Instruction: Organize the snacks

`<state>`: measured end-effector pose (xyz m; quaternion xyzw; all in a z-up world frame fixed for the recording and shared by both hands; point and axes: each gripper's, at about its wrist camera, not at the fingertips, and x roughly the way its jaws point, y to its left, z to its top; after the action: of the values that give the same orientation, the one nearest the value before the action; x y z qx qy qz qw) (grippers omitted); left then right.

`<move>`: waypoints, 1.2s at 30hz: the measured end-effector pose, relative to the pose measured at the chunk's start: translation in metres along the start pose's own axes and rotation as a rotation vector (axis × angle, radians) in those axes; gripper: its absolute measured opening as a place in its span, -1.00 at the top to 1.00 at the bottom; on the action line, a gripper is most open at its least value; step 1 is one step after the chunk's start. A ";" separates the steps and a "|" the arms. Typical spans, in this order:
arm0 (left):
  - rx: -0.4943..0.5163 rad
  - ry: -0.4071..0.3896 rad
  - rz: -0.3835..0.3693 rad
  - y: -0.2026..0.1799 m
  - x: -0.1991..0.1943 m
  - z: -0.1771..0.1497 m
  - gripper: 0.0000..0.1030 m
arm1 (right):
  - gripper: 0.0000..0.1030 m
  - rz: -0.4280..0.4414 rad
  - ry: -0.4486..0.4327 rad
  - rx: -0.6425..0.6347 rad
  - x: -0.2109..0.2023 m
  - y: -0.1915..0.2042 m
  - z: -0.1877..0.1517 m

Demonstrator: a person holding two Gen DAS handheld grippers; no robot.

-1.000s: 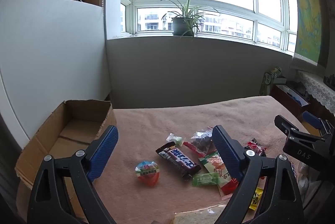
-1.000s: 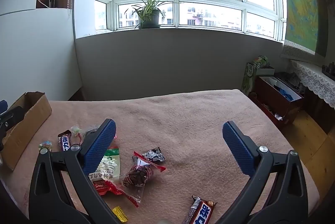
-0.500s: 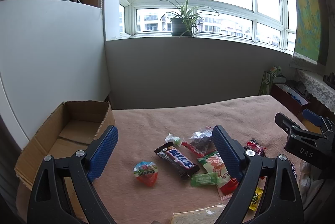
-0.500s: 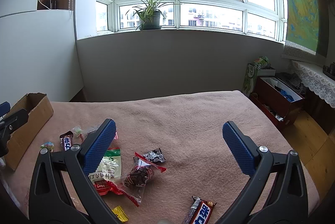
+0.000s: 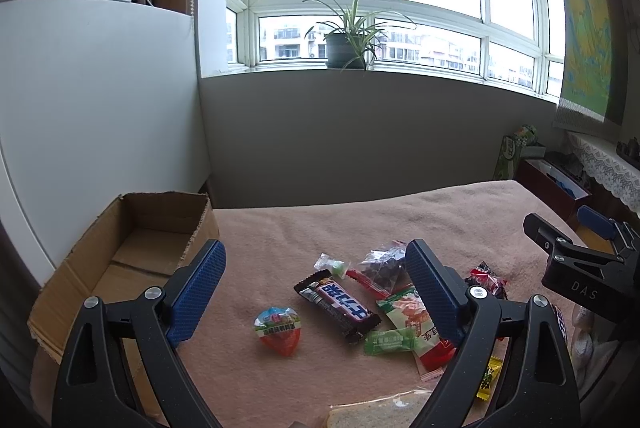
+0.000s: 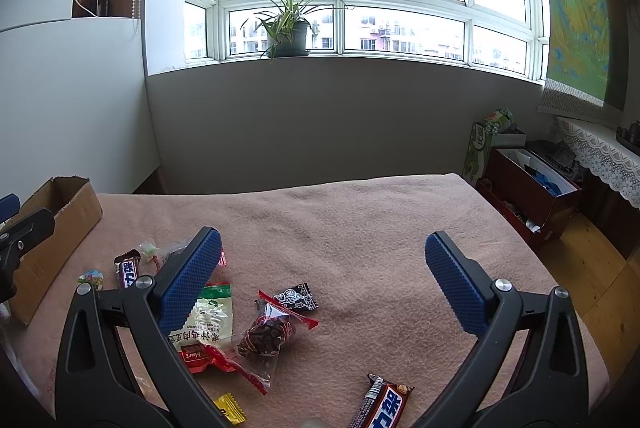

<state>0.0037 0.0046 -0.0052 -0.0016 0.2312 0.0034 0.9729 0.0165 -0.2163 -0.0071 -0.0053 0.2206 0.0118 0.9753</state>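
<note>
Snacks lie scattered on a pink blanket (image 5: 360,220). In the left wrist view my left gripper (image 5: 314,288) is open above a chocolate bar (image 5: 338,304), with an egg-shaped red candy (image 5: 278,330), a green sweet (image 5: 388,340) and a green-red packet (image 5: 416,328) close by. An open cardboard box (image 5: 132,256), nothing in it, stands at the left. My right gripper (image 6: 322,276) is open above the blanket, with a clear bag of dark fruit (image 6: 266,336), a black wrapper (image 6: 294,298) and a second chocolate bar (image 6: 382,406) below it.
The right gripper's body (image 5: 580,268) shows at the right edge of the left wrist view. A bread slice in a bag (image 5: 380,412) lies at the near edge. Beside the bed stands a red-brown crate (image 6: 528,191). A potted plant (image 6: 290,27) sits on the windowsill.
Both views have tilted up slightly, so the snacks sit a little lower in the frames. No snack has moved and both grippers stay open.
</note>
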 end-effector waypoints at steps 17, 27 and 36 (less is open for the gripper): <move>0.002 -0.004 -0.003 -0.002 -0.001 0.000 -0.78 | -1.00 0.000 0.005 0.002 0.000 0.000 -0.001; 0.005 -0.002 -0.003 -0.003 -0.001 0.000 -0.78 | -1.00 0.002 0.008 -0.003 0.001 0.001 -0.002; 0.004 -0.004 -0.003 -0.003 -0.001 0.000 -0.78 | -1.00 0.004 0.012 -0.007 0.001 0.002 -0.003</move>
<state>0.0031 0.0016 -0.0048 -0.0001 0.2294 0.0013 0.9733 0.0160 -0.2147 -0.0103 -0.0085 0.2264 0.0144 0.9739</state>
